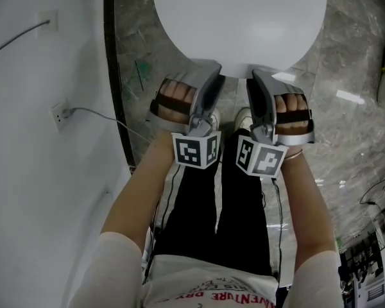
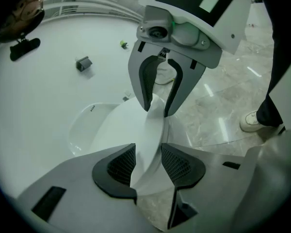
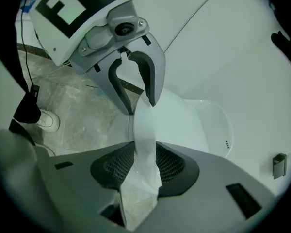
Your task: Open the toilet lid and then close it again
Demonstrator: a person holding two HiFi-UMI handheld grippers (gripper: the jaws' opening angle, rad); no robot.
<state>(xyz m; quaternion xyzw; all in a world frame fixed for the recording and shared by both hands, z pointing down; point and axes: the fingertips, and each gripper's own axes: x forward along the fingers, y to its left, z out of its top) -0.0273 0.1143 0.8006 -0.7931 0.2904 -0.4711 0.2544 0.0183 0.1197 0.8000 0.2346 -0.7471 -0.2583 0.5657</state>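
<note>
The white toilet lid (image 1: 240,18) lies low over the bowl, its front rim toward me. My left gripper (image 1: 213,76) is at the rim left of centre. In the left gripper view its jaws (image 2: 146,161) stand apart around the lid's edge (image 2: 126,125), with slack beside the pads. My right gripper (image 1: 260,79) is at the rim right of centre. The right gripper view shows its pads (image 3: 145,161) pressed on the thin lid edge (image 3: 174,125). Each gripper also appears in the other's view: the right gripper (image 2: 157,108) and the left gripper (image 3: 140,103).
A white wall runs along the left with a socket (image 1: 59,115) and a cable. Grey marble floor (image 1: 353,108) surrounds the toilet. My legs in black trousers and white shoes (image 1: 244,117) stand just in front of the bowl. Cables and gear (image 1: 372,268) sit at the bottom right.
</note>
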